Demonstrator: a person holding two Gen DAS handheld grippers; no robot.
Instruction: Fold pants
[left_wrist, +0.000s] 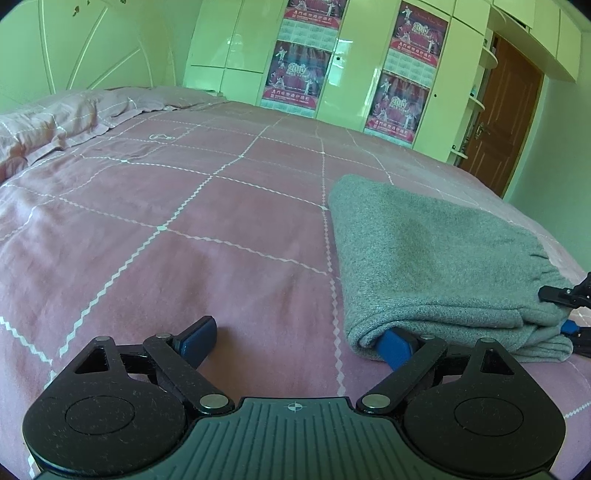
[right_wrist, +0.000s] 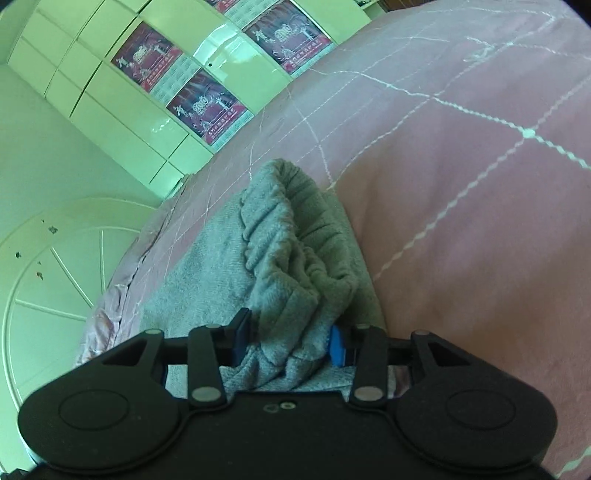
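Folded grey pants (left_wrist: 436, 266) lie on the pink bedspread (left_wrist: 184, 221), right of the wide-open left gripper (left_wrist: 295, 341); the nearer right gripper (right_wrist: 288, 341) clasps their bunched waistband end.

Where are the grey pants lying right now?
The folded grey pants lie on the pink bedspread, at the right of the left wrist view. The open left gripper touches their near corner, and the right gripper holds their gathered waistband.
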